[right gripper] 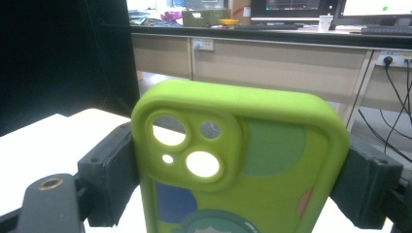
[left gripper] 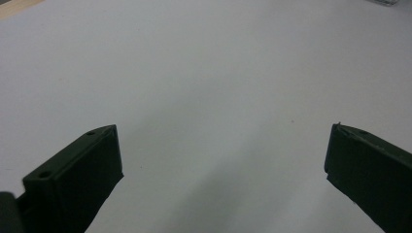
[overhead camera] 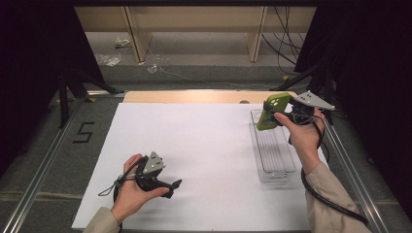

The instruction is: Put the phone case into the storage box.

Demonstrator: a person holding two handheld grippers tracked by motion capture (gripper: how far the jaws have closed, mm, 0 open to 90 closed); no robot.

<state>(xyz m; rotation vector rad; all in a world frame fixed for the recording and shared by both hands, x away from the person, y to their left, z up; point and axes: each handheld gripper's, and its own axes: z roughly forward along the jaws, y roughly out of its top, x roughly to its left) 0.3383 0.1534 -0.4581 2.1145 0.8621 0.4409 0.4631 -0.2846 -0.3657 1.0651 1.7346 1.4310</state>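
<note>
A lime-green phone case (overhead camera: 268,112) with camera cut-outs and a cartoon print hangs in the air over the far end of a clear plastic tray (overhead camera: 286,167). My right gripper (overhead camera: 278,113) is shut on the phone case (right gripper: 243,165), one jaw pressing each long side. The right gripper (right gripper: 238,184) holds it upright. My left gripper (overhead camera: 171,188) rests low over the white sheet (overhead camera: 194,145) at the near left. In the left gripper view the left gripper (left gripper: 221,160) stands open, with bare white sheet (left gripper: 214,73) between its jaws.
The tray lies lengthwise along the sheet's right side, near a metal rail (overhead camera: 350,165). A wooden table edge (overhead camera: 194,96) shows behind the sheet. Black stand legs (overhead camera: 68,87) flank the far left, with cables (overhead camera: 286,43) on the floor beyond.
</note>
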